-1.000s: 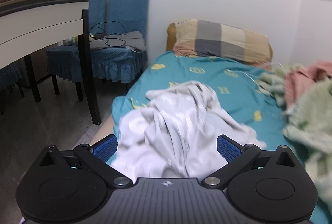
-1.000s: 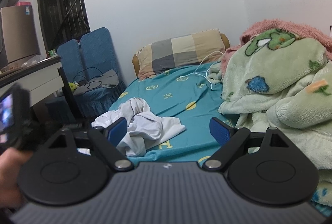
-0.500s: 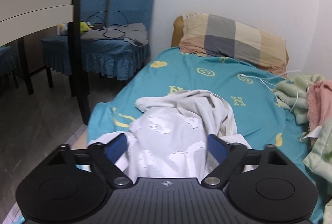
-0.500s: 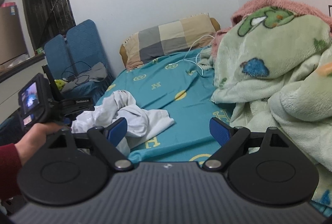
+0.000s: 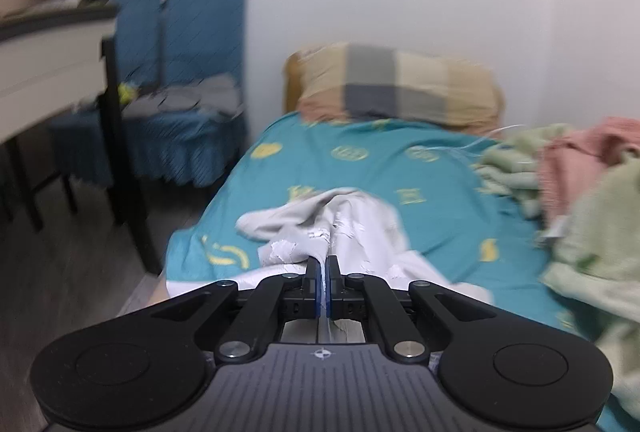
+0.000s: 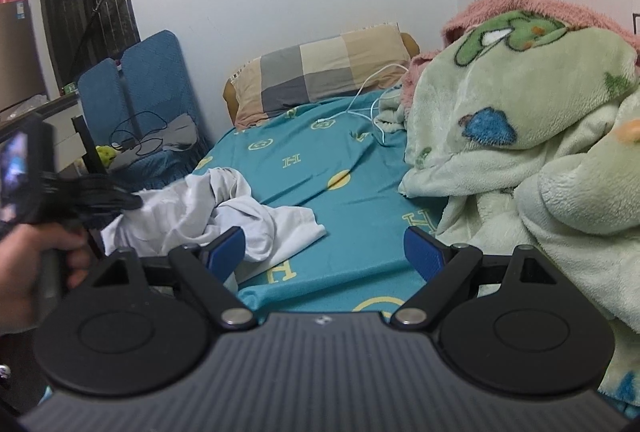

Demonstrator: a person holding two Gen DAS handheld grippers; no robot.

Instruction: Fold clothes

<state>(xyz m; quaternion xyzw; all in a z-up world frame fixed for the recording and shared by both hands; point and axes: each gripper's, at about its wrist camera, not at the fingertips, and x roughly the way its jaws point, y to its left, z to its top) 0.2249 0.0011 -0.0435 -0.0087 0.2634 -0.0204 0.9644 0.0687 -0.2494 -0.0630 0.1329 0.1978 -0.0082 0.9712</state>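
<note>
- Half a second ago the left tool (image 5: 323, 278) stood with its blue pads wide apart over the white garment (image 5: 352, 232); now the pads have come together, clamped on a fold of that cloth at its near edge.
- The right tool (image 6: 326, 252) has stayed as it was, pads spread wide with nothing between them, hovering above the near end of the bed (image 6: 320, 168).
- No container shows in either view; the garment lies loose on the teal sheet.
- The garment sits crumpled at the near left corner of the bed, its near part hanging over the mattress edge toward the floor (image 5: 80, 264).
- In the right wrist view a hand (image 6: 28, 268) grips the left tool's handle just beside the garment's left side.
- Open sheet stretches between the garment and the checked pillow (image 6: 320, 68) at the far end.
- A heaped green blanket (image 6: 520, 136) takes up the right side of the bed, near the right tool's right pad; a white cable (image 6: 372, 112) trails across the sheet beside it.
- Left of the bed stand two blue chairs (image 5: 192, 72) and the dark leg of a worktop (image 5: 124, 152), close to the mattress corner.
- The bunched cloth has no clear long axis; one flat flap points right, toward the middle of the bed.
</note>
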